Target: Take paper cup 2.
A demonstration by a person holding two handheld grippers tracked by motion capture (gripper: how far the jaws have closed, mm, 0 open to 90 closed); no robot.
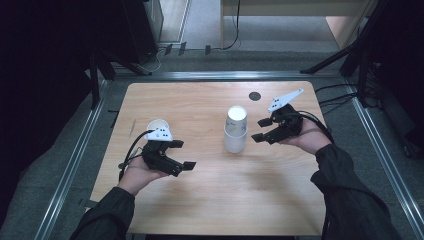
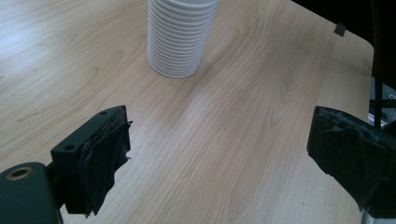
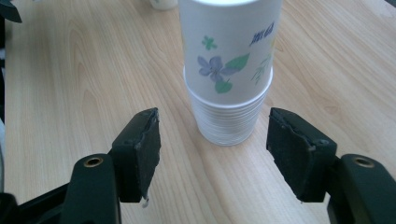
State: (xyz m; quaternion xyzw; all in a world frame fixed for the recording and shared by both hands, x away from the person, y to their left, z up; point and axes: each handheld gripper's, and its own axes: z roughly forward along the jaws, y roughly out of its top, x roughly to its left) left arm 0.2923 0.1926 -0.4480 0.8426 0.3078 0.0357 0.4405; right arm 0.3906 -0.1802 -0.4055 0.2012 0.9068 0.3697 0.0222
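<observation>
Cups (image 1: 235, 129) stand stacked upside down near the middle of the worktop (image 1: 210, 200), a flower-printed one (image 3: 229, 51) seated on top of the ribbed white pile (image 3: 228, 121). Right claw (image 1: 259, 129) sits just to the right of that stack, tilted towards it, held in the person's right hand (image 1: 310, 140). Its own view looks straight at the pile: both black jaws stand apart on either side of the lower cups, short of them, pads clear, nothing gripped. Jaws are parted about as wide as the stack itself, no contact with the paper.

Left claw (image 1: 184, 154) hangs over bare wood at the left, well apart from the stack, gripped by the left hand (image 1: 137, 175). Its jaws gape wide, nothing between them but worktop grain; its view catches the foot of the white pile (image 2: 176, 42) farther off, beyond the pads. One pad (image 2: 105, 163) looks frayed at the edge.

Another white cup (image 1: 156, 124) lies just behind the left claw, partly hidden by its grey plate. Small dark disc (image 1: 255, 96) rests near the far edge of the worktop.
</observation>
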